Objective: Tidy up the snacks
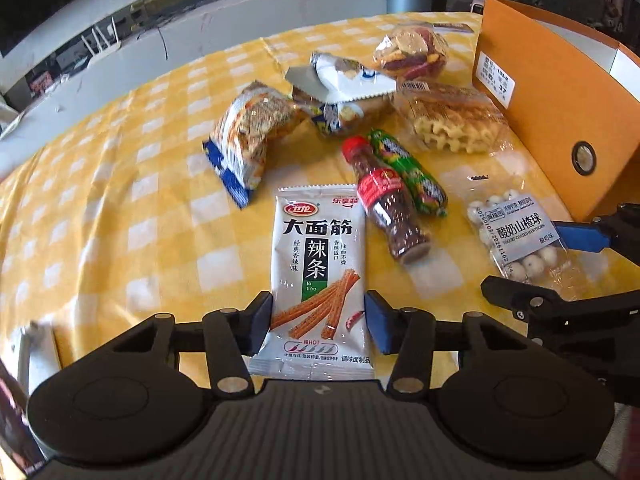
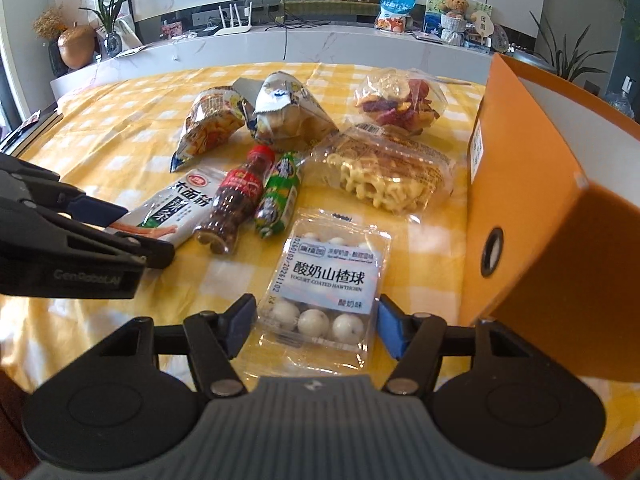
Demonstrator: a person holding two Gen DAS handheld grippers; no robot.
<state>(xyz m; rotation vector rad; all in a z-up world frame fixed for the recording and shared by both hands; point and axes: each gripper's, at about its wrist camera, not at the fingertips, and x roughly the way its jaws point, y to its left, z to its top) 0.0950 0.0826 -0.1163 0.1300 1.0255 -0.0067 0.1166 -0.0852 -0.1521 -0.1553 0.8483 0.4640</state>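
Left wrist view: your left gripper [image 1: 318, 322] straddles the spicy strip packet [image 1: 320, 268] lying on the counter [image 1: 120, 220], fingers half open, apparently touching its edges. Right gripper [image 2: 316, 326] likewise brackets the hawthorn ball pack [image 2: 328, 280], narrow gaps visible, beside the orange box [image 2: 532, 184].

Left gripper [image 1: 318, 320] and right gripper [image 2: 316, 326] angled down, jaws partly parted.
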